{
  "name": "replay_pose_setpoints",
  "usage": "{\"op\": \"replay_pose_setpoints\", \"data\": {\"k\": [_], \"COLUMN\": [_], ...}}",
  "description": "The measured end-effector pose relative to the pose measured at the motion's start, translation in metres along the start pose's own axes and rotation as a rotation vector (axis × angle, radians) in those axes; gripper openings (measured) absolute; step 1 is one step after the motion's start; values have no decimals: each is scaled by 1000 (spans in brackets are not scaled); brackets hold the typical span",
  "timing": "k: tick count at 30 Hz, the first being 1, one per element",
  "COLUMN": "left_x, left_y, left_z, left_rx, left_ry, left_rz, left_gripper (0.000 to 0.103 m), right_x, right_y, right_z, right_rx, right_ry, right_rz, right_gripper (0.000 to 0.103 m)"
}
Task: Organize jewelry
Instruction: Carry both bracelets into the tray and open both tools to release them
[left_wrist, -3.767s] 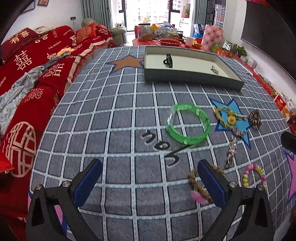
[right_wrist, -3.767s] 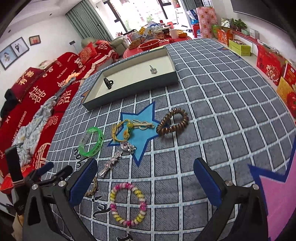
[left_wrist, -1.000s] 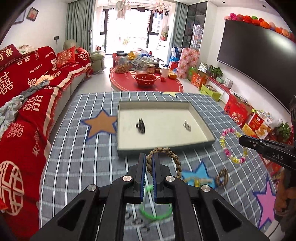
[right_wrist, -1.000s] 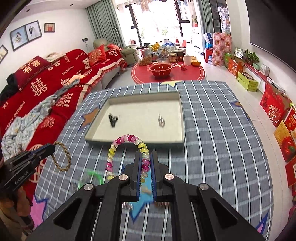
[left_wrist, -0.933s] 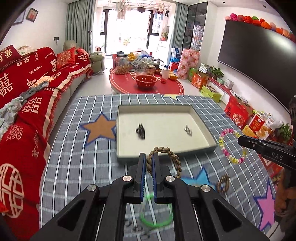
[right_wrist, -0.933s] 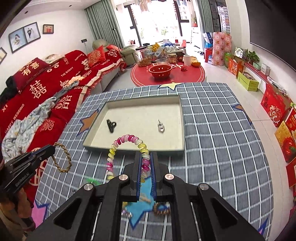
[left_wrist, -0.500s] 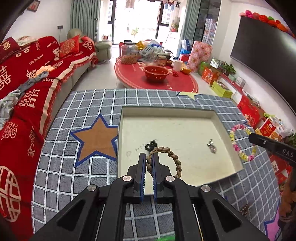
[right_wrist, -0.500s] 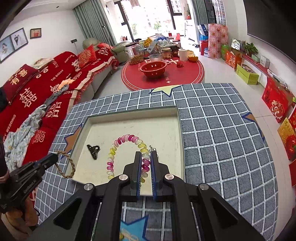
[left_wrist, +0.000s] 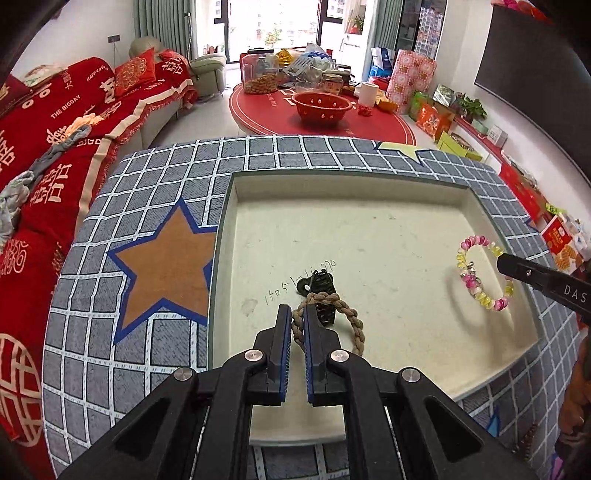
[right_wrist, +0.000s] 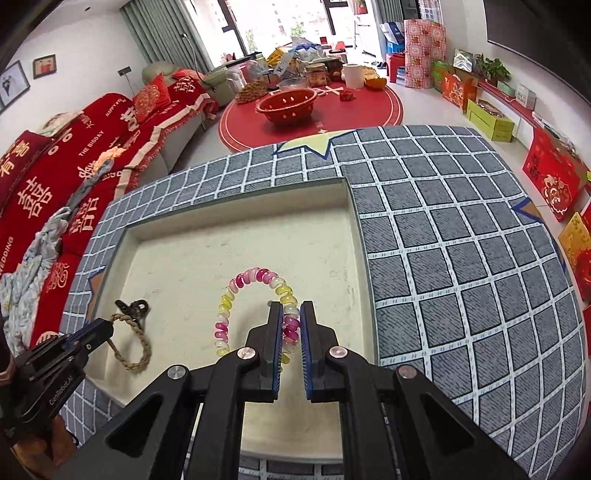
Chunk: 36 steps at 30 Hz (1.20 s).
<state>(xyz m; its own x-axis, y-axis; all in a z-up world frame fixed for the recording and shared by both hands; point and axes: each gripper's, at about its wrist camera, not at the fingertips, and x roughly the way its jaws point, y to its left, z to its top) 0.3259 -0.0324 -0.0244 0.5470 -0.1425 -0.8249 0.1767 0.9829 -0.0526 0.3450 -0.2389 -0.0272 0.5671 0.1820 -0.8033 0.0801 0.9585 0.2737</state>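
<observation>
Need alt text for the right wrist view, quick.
The right tool, shut on a pink-and-yellow beaded bracelet, holds it over the shallow cream tray on the grey checked cloth. At lower left, the left tool holds a braided rope bracelet beside a small black clip.

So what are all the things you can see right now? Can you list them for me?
Tray: one, cream inside with dark rim, on the checked cloth.
Braided bracelet: one, brown, over the tray, in the left hand-held gripper.
Beaded bracelet: one, pink, yellow and white, over the tray, in the right hand-held gripper.
Clip: one, black, on the tray floor.
Checked cloth: one, grey with white lines and stars, under the tray.
Colander: one, red, on the round table behind.
Left hand-held gripper: one, black, shut.
Right hand-held gripper: one, black, shut.
</observation>
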Motion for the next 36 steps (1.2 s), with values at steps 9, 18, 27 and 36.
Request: {"op": "replay_pose_setpoints", "data": {"k": [9, 18, 27, 36], "left_x": [13, 14, 1, -21], "left_y": [-9, -17, -21, -18], "left_z": [-6, -10, -9, -8], "left_rx": [36, 63, 79, 62], "left_ry": [8, 9, -32, -77], "left_rz": [67, 120, 105, 104], "left_gripper": [20, 20, 20, 20], "right_x": [26, 25, 7, -25], "right_y": [-9, -6, -3, 0], "right_z": [-6, -7, -4, -12], "right_rx": [6, -6, 50, 86], "right_ry": [42, 44, -1, -47], "right_rz": [-31, -43, 39, 91], "right_gripper": [11, 27, 55, 67]}}
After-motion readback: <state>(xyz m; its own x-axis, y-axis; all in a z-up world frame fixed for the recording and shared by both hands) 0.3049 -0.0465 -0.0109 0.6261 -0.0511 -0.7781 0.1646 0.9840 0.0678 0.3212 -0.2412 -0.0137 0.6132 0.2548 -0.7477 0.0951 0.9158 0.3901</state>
